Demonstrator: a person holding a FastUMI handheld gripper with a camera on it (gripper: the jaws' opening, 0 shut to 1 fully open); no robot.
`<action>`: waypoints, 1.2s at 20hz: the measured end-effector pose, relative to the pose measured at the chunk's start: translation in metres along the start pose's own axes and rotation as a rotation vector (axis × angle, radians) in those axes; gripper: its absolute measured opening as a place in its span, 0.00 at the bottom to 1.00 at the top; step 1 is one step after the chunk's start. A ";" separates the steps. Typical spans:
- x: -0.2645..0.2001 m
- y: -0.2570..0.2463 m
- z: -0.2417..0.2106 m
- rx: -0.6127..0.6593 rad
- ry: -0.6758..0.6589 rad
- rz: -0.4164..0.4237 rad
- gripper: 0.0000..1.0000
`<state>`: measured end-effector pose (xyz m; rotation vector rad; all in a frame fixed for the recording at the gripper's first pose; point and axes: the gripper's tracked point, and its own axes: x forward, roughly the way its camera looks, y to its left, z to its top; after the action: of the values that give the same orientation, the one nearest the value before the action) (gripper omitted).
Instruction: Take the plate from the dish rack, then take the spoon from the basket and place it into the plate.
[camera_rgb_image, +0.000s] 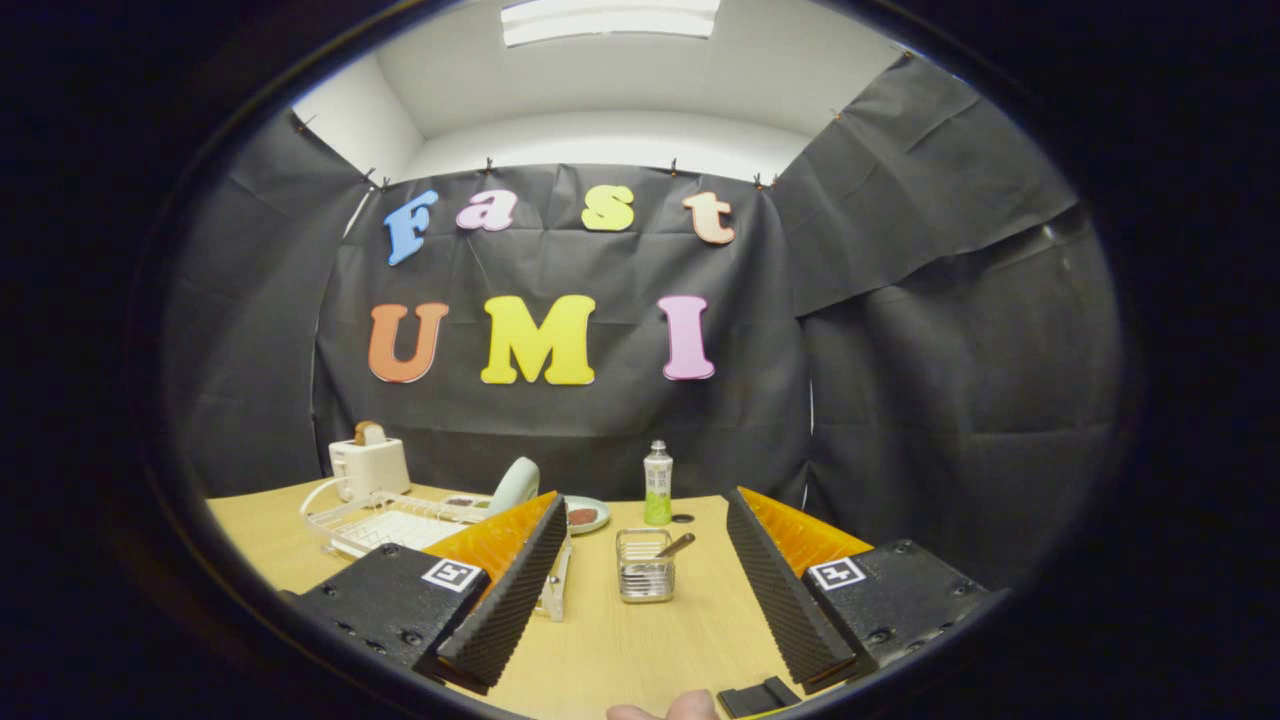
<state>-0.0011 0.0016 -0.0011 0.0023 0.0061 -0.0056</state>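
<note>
The gripper (640, 580) hangs above the wooden table (620, 650), jaws spread wide and empty. At twelve o'clock, between the fingers, sits the wire basket (645, 577) holding the spoon (676, 546). At ten o'clock the pale plate (515, 486) stands upright in the white dish rack (385, 522).
</note>
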 end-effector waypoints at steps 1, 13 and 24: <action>0.000 0.000 0.000 0.001 0.000 -0.002 1.00; 0.003 0.002 0.004 0.002 -0.005 -0.022 1.00; 0.036 0.045 0.038 -0.008 -0.009 0.031 1.00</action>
<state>0.0354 0.0467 0.0369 -0.0052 -0.0029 0.0259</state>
